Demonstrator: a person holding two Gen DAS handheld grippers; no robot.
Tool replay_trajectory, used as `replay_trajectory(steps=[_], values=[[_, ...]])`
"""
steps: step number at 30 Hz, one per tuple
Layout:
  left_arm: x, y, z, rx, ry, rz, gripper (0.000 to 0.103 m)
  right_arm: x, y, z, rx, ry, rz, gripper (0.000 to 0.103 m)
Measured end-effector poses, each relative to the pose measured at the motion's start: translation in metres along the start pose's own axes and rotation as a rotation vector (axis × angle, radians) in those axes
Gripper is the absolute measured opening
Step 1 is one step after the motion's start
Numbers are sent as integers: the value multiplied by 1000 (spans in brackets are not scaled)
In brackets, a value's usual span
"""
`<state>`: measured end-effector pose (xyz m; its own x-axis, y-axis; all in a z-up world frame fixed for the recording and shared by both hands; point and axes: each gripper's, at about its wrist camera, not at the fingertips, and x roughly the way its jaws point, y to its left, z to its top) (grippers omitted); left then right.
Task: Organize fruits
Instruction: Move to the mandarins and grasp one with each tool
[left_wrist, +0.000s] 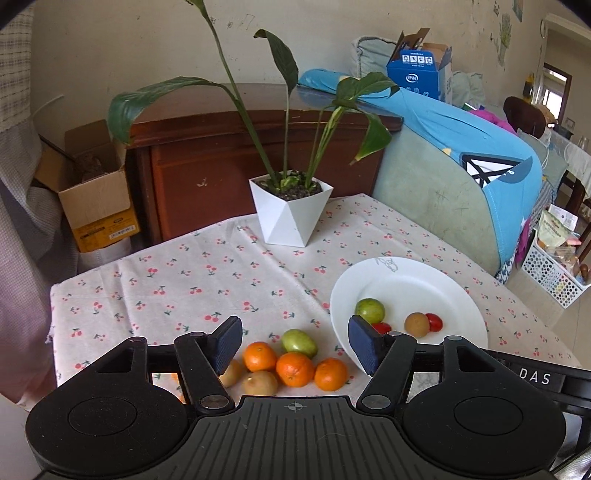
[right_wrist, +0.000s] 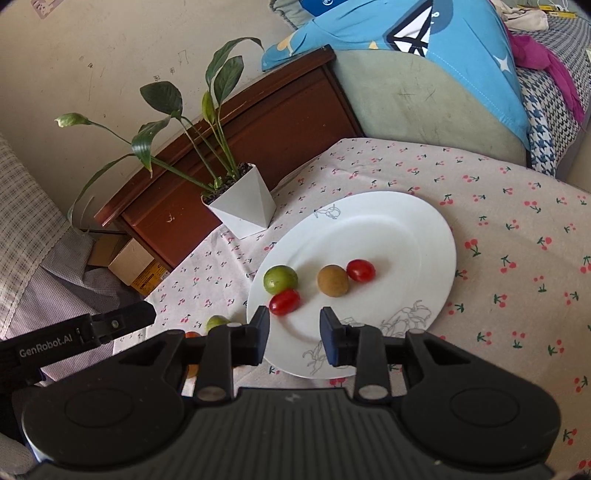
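Fruits loose: I am seeing three oranges (left_wrist: 294, 368), a green fruit (left_wrist: 299, 342) and two brown kiwi-like fruits (left_wrist: 259, 383) bunched together on the counter (left_wrist: 184, 273), just left of the plate (left_wrist: 443, 291).
Fruits plated: a green one (right_wrist: 280, 279), a brown one (right_wrist: 332, 280) and two red cherry tomatoes (right_wrist: 284, 301) are sitting on the white plate, toward its near-left half.
Handling, oranges: I am judging them firm, light, round and apt to roll; best taken across the widest part, pads square to the skin.
Handling, tomatoes: likely smooth, thin-skinned and easy to burst, so I am planning only a gentle squeeze.
Handling, brown fruits: likely soft under the skin; I would be taking them across the short axis.
Left tongs (left_wrist: 295, 345): spread wide and carrying nothing, hovering above the loose pile, pointing forward and down with the pile framed between the fingers.
Right tongs (right_wrist: 294, 334): also spread and carrying nothing, hanging over the near rim of the plate, tilted down, the near red tomato just ahead of the left finger.
Step in hand, my guess: the left tongs are lining up on one loose fruit for transfer to the plate.
Risk: neighbours are touching, so a closing finger could be nudging one toward the counter edge.
Surroundings: a potted plant (left_wrist: 290, 206) is standing well behind the fruit.
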<state>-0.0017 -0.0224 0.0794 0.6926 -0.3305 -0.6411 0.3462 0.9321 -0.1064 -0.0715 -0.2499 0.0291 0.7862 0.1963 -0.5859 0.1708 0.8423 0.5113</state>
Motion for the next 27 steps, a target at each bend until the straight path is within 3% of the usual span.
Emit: replay_trajectory(steps=[7,14,27], values=[[-1,40,-11,-102,31,120,64,15,29,-9,-127,113,74,32],[-5,58,-21,-132,42,145,64,29,58,-4,-403,167,145,32],[24,59,-42,-131,123,171,62,74,67,-12,-588,215,129,32]])
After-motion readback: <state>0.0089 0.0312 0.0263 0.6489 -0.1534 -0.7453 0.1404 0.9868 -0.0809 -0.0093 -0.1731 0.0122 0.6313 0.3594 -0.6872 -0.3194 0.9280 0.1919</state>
